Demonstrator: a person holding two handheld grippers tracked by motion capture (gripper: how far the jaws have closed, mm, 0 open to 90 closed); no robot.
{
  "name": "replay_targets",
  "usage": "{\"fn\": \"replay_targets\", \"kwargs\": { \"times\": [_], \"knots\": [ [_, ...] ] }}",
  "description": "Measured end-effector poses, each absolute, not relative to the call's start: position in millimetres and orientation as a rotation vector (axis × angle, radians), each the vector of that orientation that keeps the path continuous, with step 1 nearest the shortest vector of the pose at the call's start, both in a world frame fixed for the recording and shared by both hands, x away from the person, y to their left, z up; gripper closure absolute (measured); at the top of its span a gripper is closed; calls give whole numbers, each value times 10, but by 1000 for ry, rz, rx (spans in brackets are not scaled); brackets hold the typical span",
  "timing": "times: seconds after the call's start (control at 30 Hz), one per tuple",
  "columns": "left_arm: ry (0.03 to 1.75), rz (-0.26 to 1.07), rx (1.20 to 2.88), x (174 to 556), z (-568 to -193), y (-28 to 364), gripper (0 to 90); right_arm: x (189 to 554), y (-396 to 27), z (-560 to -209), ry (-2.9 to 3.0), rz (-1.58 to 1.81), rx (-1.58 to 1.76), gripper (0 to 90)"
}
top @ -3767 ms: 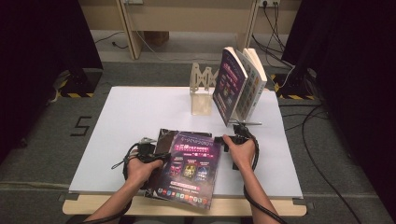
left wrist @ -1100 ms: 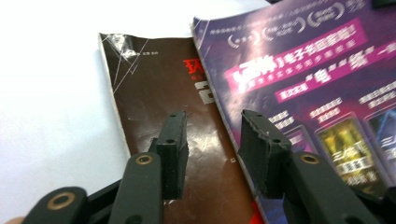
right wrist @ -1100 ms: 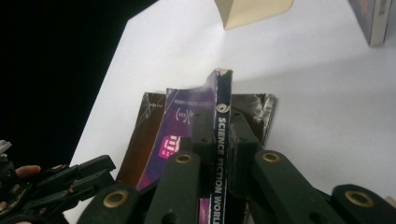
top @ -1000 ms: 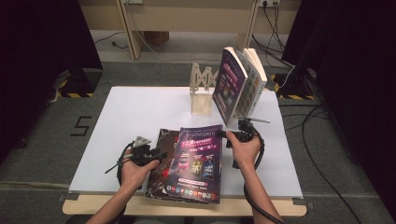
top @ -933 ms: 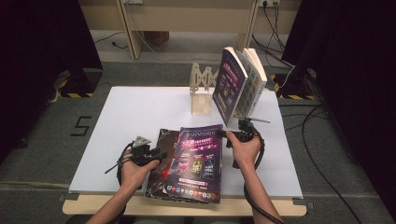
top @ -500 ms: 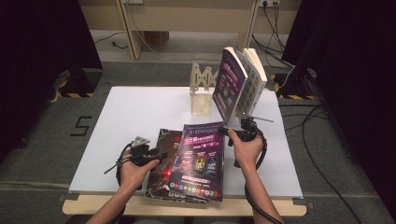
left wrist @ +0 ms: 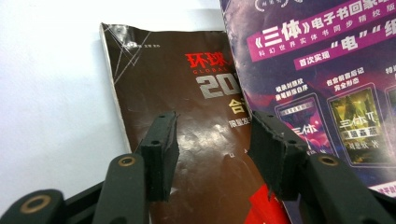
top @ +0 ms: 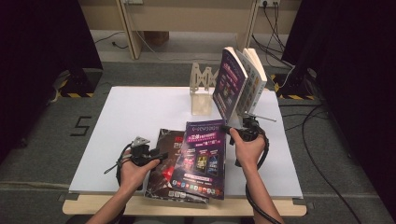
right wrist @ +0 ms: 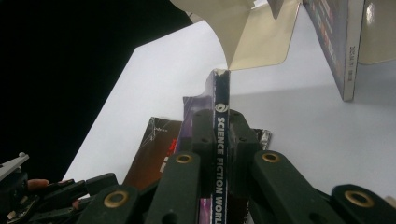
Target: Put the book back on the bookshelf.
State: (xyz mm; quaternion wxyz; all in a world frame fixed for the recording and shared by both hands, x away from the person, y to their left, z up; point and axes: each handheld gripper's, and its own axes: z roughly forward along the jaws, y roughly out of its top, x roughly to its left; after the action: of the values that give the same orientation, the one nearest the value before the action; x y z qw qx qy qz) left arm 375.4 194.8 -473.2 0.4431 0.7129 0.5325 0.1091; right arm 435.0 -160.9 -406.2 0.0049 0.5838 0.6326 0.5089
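High view: a purple glossy magazine [top: 201, 158] with pink title banners lies tilted across a dark brown glossy magazine [top: 164, 168] at the near edge of the white table [top: 140, 112]. The right gripper [top: 233, 132] clamps the purple magazine's spine at its far right corner, raising that side off the stack. The left gripper [top: 159, 155] rests at the left side of the brown magazine, jaws pointing toward the purple one. At the far side of the table stands a pale wooden book stand [top: 201, 91], with two upright books [top: 240, 84] leaning just beside it on the right. Left gripper view: the left gripper [left wrist: 212, 149] stands wide, its jaws having just been opening, with nothing pressed between the pads; the brown magazine [left wrist: 177, 112] lies beneath them and the purple magazine [left wrist: 322, 70] overlaps its right side. Right gripper view: the right gripper [right wrist: 219, 140] is closed narrowly on the purple magazine's spine [right wrist: 221, 121], printed SCIENCE FICTION WORLD, held on edge between both pads. The wooden stand [right wrist: 252, 32] and one upright book [right wrist: 343, 42] show beyond.
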Motion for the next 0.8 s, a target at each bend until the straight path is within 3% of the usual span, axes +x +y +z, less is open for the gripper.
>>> {"fn": "replay_targets", "kwargs": {
  "times": [0.8],
  "knots": [
    [1320, 272, 1768, 3761, -4730, 1954, 506, 4297, -1640, -3883, 1921, 1617, 1759, 846]
  ]
}}
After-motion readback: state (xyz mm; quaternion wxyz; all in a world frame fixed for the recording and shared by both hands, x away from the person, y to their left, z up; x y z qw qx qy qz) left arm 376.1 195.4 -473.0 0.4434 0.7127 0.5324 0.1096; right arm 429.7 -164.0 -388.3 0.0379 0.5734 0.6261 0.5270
